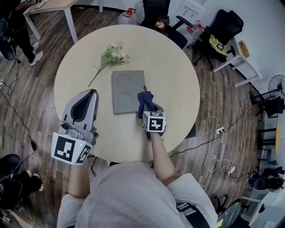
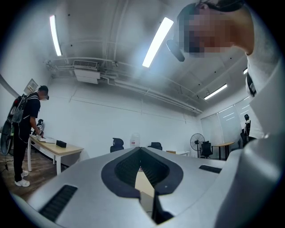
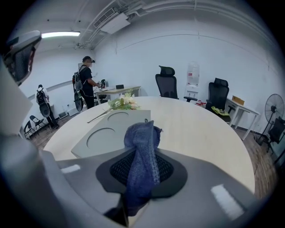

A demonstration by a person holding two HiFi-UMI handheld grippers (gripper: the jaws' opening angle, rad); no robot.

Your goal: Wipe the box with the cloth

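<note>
Seen from above, a round pale table (image 1: 178, 75) filled the middle of the frame, and the flat grey box (image 1: 127, 91), with two round recesses in its lid, lay near the table's centre. Our right gripper (image 1: 150, 111), just right of centre, had its jaws pinched on a dark blue cloth (image 1: 145, 100). The cloth bunched up beyond the tips and sat at the box's lower right edge; we could not tell whether it touched the lid. Our left gripper (image 1: 92, 93), at lower left, stood apart from the box with its jaws pressed together on nothing. We judged the wiping barely begun, if at all. To do it well, we would lower the cloth flat onto the lid and press lightly, so that fabric and not the jaw tips rubs the surface. We would then sweep in overlapping passes toward the upper left, dipping into both recesses. The box looked light and might slide, so the left gripper could steady its left edge. An artificial flower sprig (image 1: 111, 55) lay just beyond the box's upper left corner, near enough for a long stroke to catch it. Office chairs (image 1: 156, 11) stood past the table at the top of the frame. In the right gripper view a person (image 3: 87, 78) stood at a desk at upper left, well apart from us.
</note>
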